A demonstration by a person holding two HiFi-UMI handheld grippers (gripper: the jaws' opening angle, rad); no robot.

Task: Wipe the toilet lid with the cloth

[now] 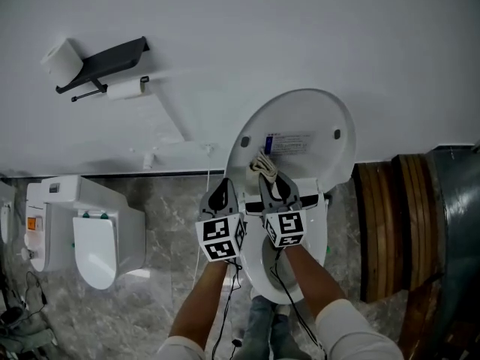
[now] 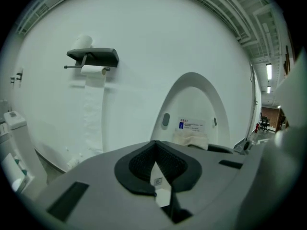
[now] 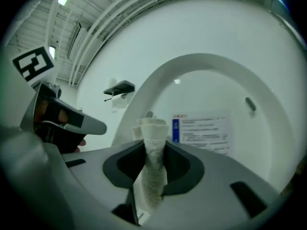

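Note:
The white toilet lid [image 1: 300, 130] stands raised against the wall, its inner face with a printed label [image 1: 289, 142] turned toward me. My right gripper [image 1: 270, 182] is shut on a pale folded cloth [image 1: 262, 165], which it holds near the lid's lower part. In the right gripper view the cloth [image 3: 152, 147] sticks up between the jaws in front of the lid [image 3: 216, 90]. My left gripper [image 1: 220, 193] hangs just left of the right one, shut and with nothing in it. The left gripper view shows the lid [image 2: 192, 104] ahead and the cloth [image 2: 191, 139] low in front of it.
The toilet seat and bowl [image 1: 315, 238] lie below the grippers. A black shelf [image 1: 112, 58] with a paper roll [image 1: 61, 57] hangs on the wall at upper left. Another white toilet unit [image 1: 90, 235] stands left. A brown wooden drum [image 1: 397, 223] stands right.

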